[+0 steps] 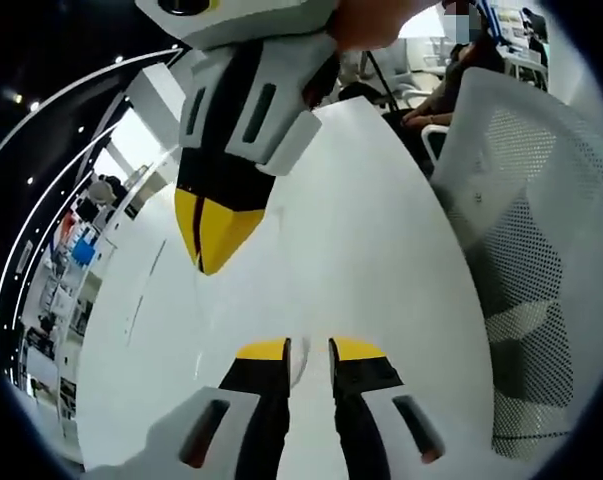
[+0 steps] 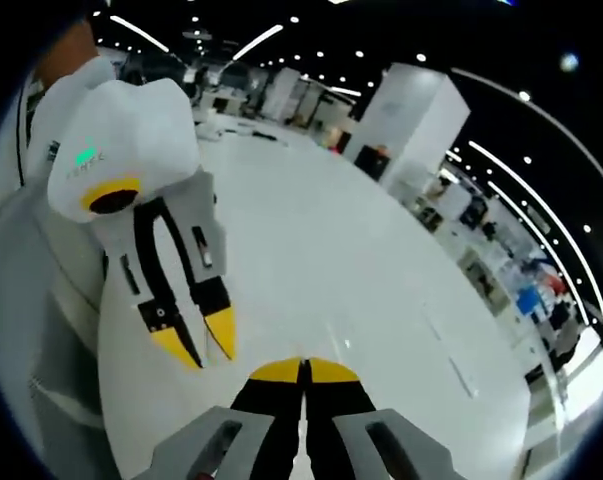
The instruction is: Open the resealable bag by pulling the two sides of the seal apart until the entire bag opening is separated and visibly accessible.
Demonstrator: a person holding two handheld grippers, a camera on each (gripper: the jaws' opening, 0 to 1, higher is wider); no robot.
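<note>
Two grippers, left [image 1: 309,350] slightly parted and right [image 2: 303,368] closed, are seemingly being pinched onto a barely visible bag seal, best pulled apart evenly.

The left gripper [image 1: 309,350] is a white moulded plastic tool with black jaws ending in yellow tips, and dark slotted recesses in its grey-white shoulders. The right gripper [image 2: 303,370] is built alike: black jaws, yellow rounded tips, pale grey shoulders with dark slots. The left gripper's rounded white housing carries a small green marking above a yellow-ringed black opening.
</note>
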